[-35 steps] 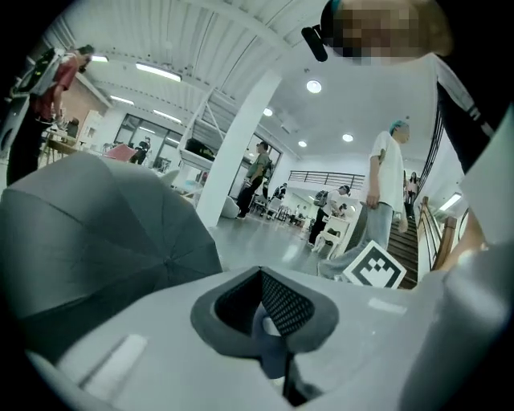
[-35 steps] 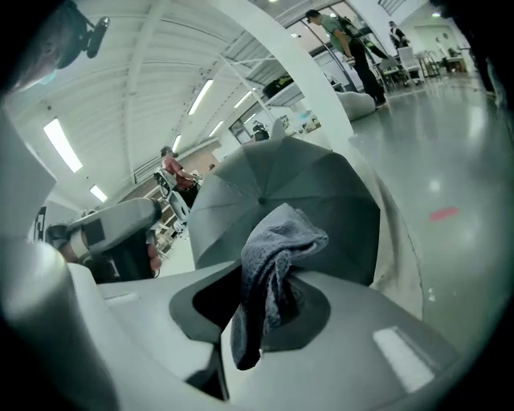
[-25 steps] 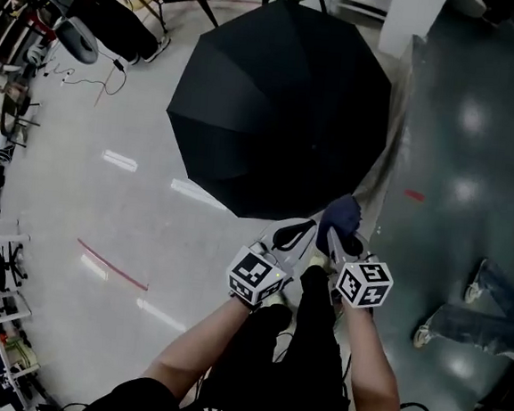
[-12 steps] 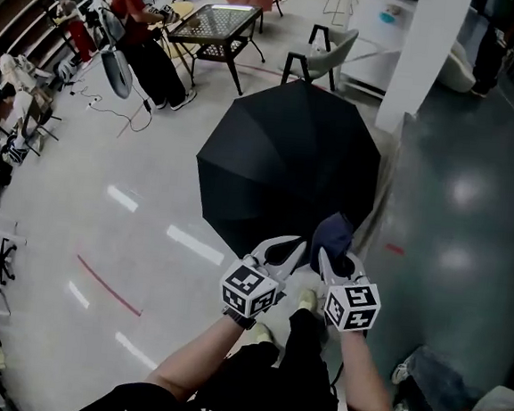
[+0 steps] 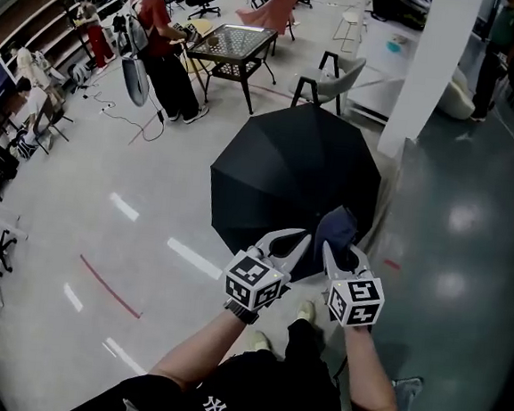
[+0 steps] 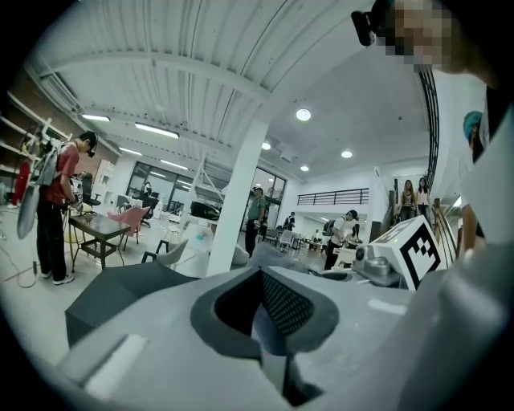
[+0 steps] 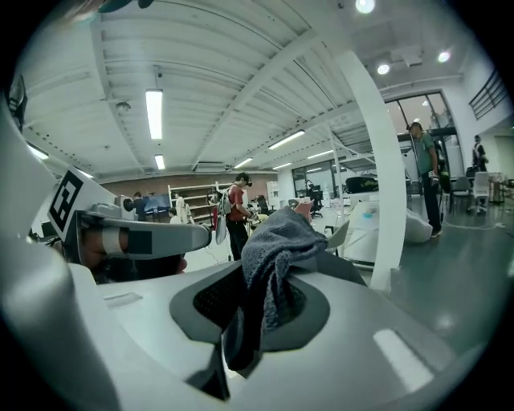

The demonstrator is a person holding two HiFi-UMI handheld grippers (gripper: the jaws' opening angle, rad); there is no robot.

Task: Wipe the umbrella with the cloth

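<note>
An open black umbrella [image 5: 295,181] lies on the pale floor in the head view, canopy up, just beyond both grippers. My right gripper [image 5: 342,250] is shut on a dark blue-grey cloth [image 5: 336,227], which bunches up over the umbrella's near edge. In the right gripper view the cloth [image 7: 277,249] hangs out of the right gripper [image 7: 265,301]. My left gripper [image 5: 283,240] sits close beside it, shut with nothing between its jaws. The left gripper view shows the left gripper [image 6: 269,301] and the umbrella [image 6: 120,293] low at the left.
A white pillar [image 5: 430,72] stands right of the umbrella, at the edge of a darker floor [image 5: 467,254]. Behind the umbrella are a grey chair [image 5: 335,77] and a glass table [image 5: 231,41]. A person in red [image 5: 159,44] stands at the back left. Red tape [image 5: 111,286] marks the floor.
The head view has tilted up, so the umbrella looks smaller and more of the room shows. Both grippers stay side by side, the cloth still in the right one.
</note>
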